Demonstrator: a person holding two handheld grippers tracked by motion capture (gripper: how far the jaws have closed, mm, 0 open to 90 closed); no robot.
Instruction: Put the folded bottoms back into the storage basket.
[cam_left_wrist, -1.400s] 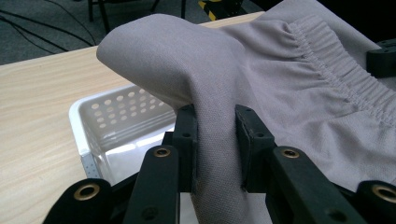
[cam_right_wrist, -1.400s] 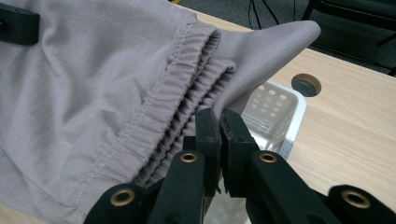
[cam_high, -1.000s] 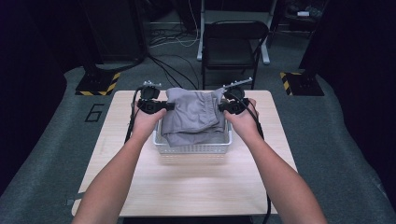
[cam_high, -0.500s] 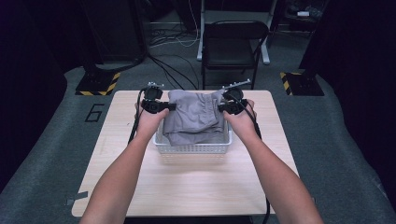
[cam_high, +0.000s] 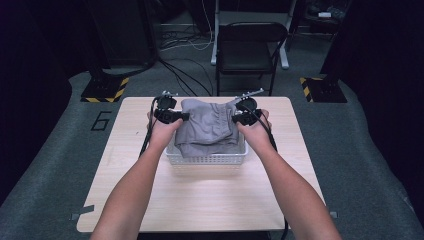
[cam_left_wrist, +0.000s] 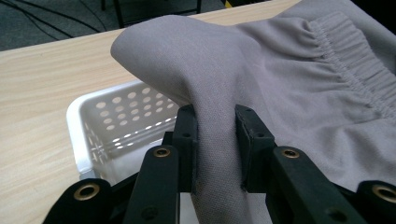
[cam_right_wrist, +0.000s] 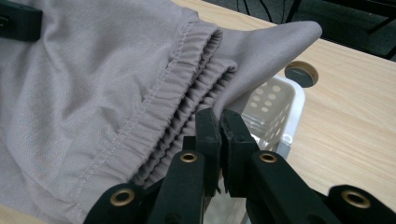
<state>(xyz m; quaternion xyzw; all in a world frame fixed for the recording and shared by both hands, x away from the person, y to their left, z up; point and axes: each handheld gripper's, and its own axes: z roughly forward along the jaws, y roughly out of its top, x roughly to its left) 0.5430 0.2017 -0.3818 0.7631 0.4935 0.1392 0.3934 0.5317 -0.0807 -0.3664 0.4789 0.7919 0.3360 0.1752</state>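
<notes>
Over the basket (cam_high: 207, 158), near the far middle of the table (cam_high: 150, 200), a grey garment (cam_high: 207, 127) is held up by both grippers. The left gripper (cam_left_wrist: 215, 140) is clamped on a thick fold of the cloth, with fabric bunched between its jaws. The right gripper (cam_right_wrist: 219, 140) is pinched nearly closed on the garment's edge, just beside the elastic waistband (cam_right_wrist: 187, 107). From above, the left gripper (cam_high: 172, 116) and right gripper (cam_high: 245, 118) are seen at opposite sides of the cloth, above the basket's side walls, while the lower part of the garment hangs down into the basket.

Whether the garment is being lowered in or lifted out cannot be told from these pictures. Either way, the step is judged best done with both grips kept firm and both grippers moved level and together, so that the cloth is not tilted or dragged to one side. The spacing between them should be held so that the fabric stays spread but not strained at the thin right-hand pinch, where a slip seems most likely. The hanging folds should be kept clear of the basket's rim, since the light basket could be shifted if snagged.
</notes>
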